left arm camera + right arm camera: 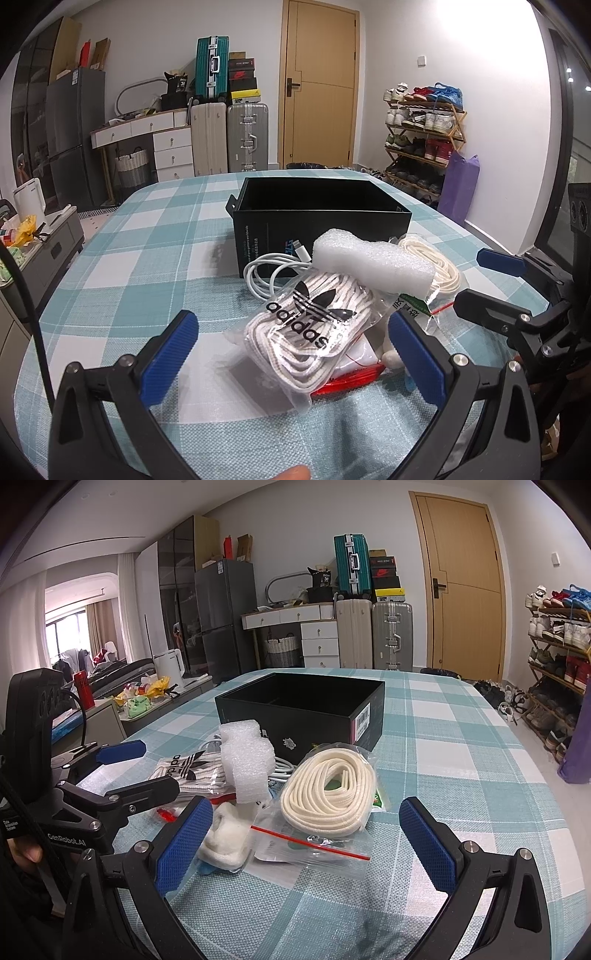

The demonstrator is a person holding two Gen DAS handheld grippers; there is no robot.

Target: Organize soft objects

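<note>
While both grippers' fingers (170,354) spread wide, the lace bag (306,328) lies seemingly untouched between the left pair.

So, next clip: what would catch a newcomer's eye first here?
Probably the heap of soft things mid-table on the checked cloth: a bag of striped laces with the adidas logo, a block of white foam leaning on it, and a coil of cream cord in a zip bag. Just behind sits an open black box, apparently empty. Both tools, left and right, hang open in front of the heap, holding nothing.
</note>
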